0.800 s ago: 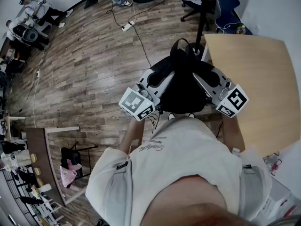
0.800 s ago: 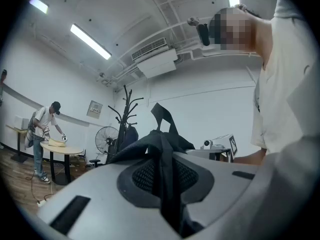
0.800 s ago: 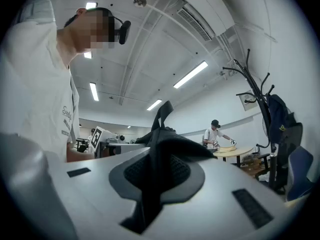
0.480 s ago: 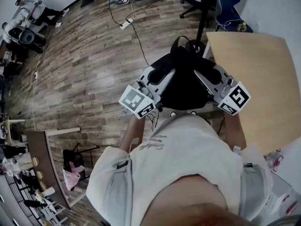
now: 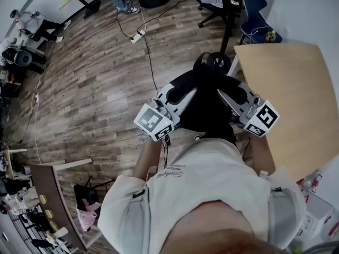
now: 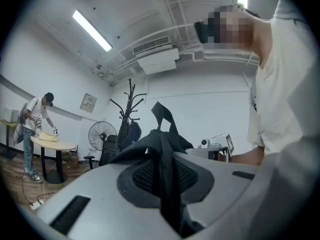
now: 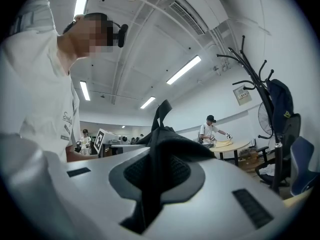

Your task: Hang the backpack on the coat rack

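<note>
1. Left gripper (image 5: 186,87), grey, with marker cube: held just left of the black fabric backpack (image 5: 204,103). In the left gripper view its jaws (image 6: 167,184) are seen pressed together on a black strap of the backpack (image 6: 150,146), no gap left.

2. Right gripper (image 5: 226,89), same make: held just right of the backpack. In the right gripper view its jaws (image 7: 152,184) are likewise clamped on a black strap, with the backpack (image 7: 170,136) bunched just beyond them.

3. Backpack: carried off the floor between the two grippers, in front of the person's white shirt (image 5: 206,179); one strap loop is seen standing up above it.

4. Light wooden table (image 5: 288,94): right of the backpack, its corner close by.

5. Black branched coat rack (image 7: 260,91): beyond the backpack, apart from it; a dark blue bag (image 7: 280,109) is hung on it. In the left gripper view the rack (image 6: 129,106) is flanked by a standing fan (image 6: 100,134).

6. Wood-plank floor (image 5: 106,78): under and left of the backpack, crossed by a cable.
</note>
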`<state>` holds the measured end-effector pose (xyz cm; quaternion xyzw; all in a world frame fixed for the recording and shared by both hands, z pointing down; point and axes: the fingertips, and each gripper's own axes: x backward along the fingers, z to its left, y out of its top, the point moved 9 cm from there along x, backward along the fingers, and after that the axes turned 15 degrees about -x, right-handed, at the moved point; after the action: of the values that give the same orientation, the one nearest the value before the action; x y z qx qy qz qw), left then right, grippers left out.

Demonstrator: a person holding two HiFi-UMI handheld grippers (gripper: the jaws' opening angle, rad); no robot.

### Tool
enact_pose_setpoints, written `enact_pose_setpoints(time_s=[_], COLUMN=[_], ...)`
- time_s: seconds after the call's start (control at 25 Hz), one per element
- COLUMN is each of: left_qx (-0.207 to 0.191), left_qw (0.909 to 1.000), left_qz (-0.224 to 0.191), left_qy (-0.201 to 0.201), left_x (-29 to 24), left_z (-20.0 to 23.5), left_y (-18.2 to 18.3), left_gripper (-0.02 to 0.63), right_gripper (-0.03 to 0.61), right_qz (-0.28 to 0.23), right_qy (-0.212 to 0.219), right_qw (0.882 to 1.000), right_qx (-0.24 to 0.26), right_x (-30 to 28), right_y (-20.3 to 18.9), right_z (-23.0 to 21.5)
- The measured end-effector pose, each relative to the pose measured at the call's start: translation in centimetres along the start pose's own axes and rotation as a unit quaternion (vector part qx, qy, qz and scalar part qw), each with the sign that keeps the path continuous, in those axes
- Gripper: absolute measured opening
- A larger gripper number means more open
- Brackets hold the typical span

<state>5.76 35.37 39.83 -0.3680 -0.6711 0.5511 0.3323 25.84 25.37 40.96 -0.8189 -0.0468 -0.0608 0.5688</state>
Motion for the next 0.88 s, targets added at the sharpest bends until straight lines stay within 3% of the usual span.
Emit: enact_pose_setpoints(time_s=[0.4, 0.64, 0.88], left_qx=[0.017, 0.023, 0.004], left_qw=[0.9994, 0.9977, 0.9965], left_qz=[0.02, 0.018, 0.001], left_qy=[-0.022, -0.062, -0.084], left_x=[-3.4, -8.0, -13.4], left_z=[8.2, 14.9, 21.4], left_y=[-3.7, -4.9, -4.7], left_gripper=[0.046, 0.046, 0.046], right_gripper=[0.031, 0.032, 0.032], right_qz=[-0.006, -0.012, -0.029], right_qy=[-0.012, -0.019, -0.026], right_qw=[1.0, 0.999, 0.999], right_qx=[-0.024, -0.038, -0.028], right_x=[-5.0, -7.9, -10.6], right_y=[-0.7, 1.2, 4.4], right_z=[-7.5, -13.6, -19.7])
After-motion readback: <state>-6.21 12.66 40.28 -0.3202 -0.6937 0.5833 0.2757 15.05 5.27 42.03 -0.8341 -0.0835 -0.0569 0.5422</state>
